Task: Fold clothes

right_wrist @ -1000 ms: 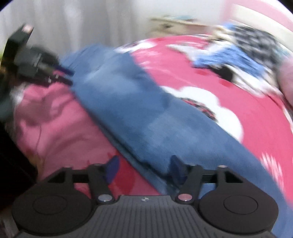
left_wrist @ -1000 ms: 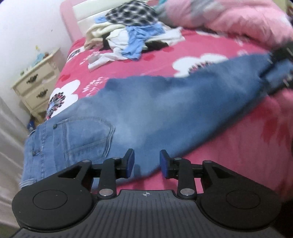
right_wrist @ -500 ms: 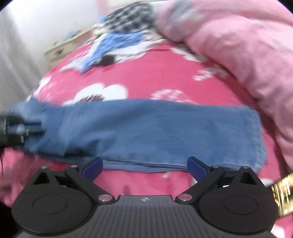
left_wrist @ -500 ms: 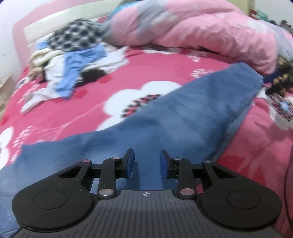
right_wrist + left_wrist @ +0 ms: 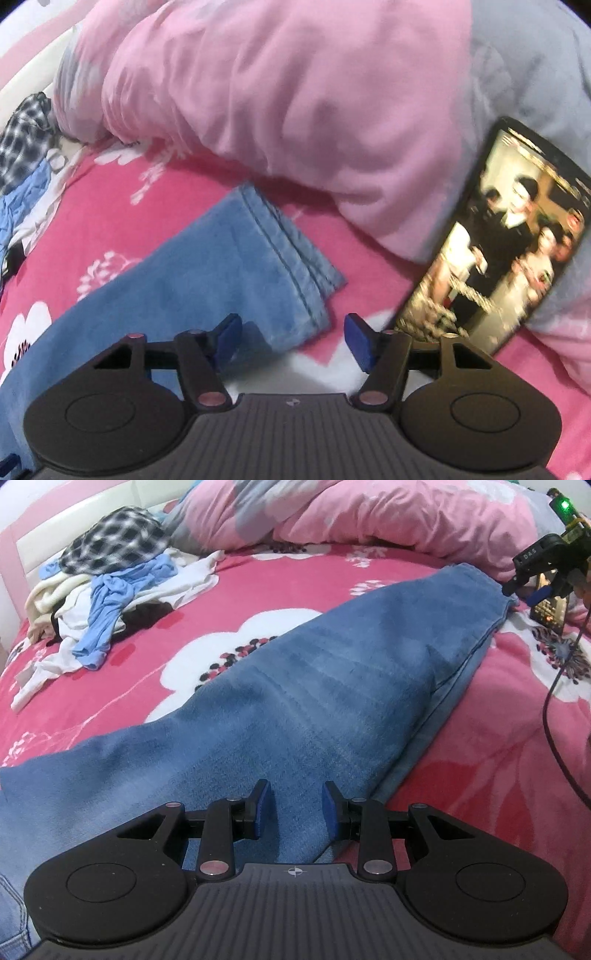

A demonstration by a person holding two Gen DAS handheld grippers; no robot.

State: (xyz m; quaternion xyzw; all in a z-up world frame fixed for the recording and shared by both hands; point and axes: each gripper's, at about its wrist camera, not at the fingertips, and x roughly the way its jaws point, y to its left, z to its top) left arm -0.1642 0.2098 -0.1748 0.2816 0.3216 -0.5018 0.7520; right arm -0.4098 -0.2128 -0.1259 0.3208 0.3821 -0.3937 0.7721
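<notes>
The right gripper (image 5: 291, 338) had just been closing, still open and empty, at the hem of the jeans (image 5: 207, 273), and might have bumped the phone (image 5: 509, 240) at 2 o'clock, while the left gripper (image 5: 294, 806) stood open and empty over the jeans

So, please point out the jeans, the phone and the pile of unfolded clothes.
jeans (image 5: 332, 686): left wrist view, middle of the leg.
phone (image 5: 509, 236): right wrist view, its lit screen.
pile of unfolded clothes (image 5: 110, 572): left wrist view, blue garment.

Both handheld grippers look alike. The left gripper (image 5: 294, 808) has a ribbed dark grey body with a small crosshair mark, two round black discs at its sides, and black linkage arms with silver pivot screws. Its fingertips (image 5: 263, 805) carry blue pads. The right gripper (image 5: 291, 338) matches, with blue-padded fingertips (image 5: 357, 341).
</notes>
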